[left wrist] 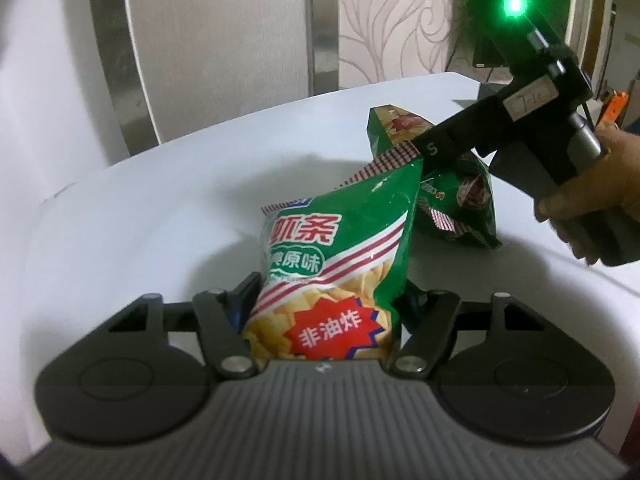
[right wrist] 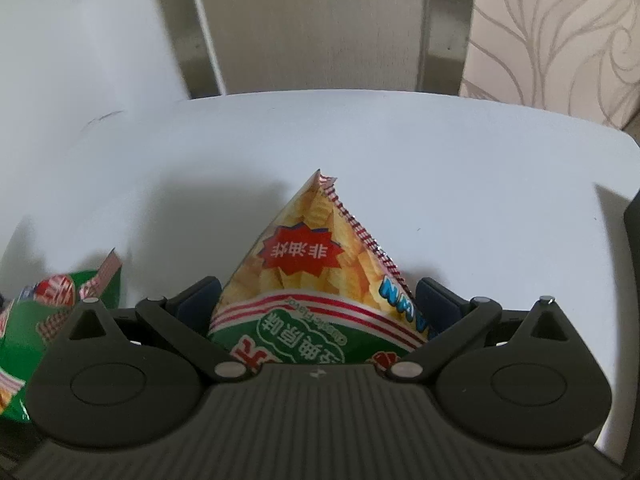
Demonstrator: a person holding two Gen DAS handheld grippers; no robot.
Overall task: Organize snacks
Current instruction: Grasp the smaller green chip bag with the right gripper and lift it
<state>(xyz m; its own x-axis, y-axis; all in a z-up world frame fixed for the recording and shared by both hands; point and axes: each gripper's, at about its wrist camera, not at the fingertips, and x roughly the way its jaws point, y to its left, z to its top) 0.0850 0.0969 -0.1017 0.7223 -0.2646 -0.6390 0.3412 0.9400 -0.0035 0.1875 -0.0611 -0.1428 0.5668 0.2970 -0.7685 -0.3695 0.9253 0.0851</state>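
left gripper [left wrist: 326, 300]: closed on front snack bag [left wrist: 336, 264], held upright over white table [left wrist: 160, 208] | right gripper [right wrist: 318, 304]: second bag [right wrist: 316, 276] between jaws, grip apparently made, pad contact unclear | bags side by side, second one lying to the right.

1. The white desk [right wrist: 460, 184] lies bare across its far half, up to the back edge; a hand-held gripper could pass there freely.
2. The left side of the desk, seen from the left wrist, is likewise open.
3. A green snack bag [left wrist: 336, 264] stands tilted between the left hand-held gripper's [left wrist: 326, 300] fingers, blocking the near middle.
4. A second green snack bag [left wrist: 452, 184] sits just behind it to the right, with the right hand-held gripper [right wrist: 318, 300] and the hand [left wrist: 600, 196] crowding that side.
5. A wall [right wrist: 320, 20] closes off the space behind the desk.
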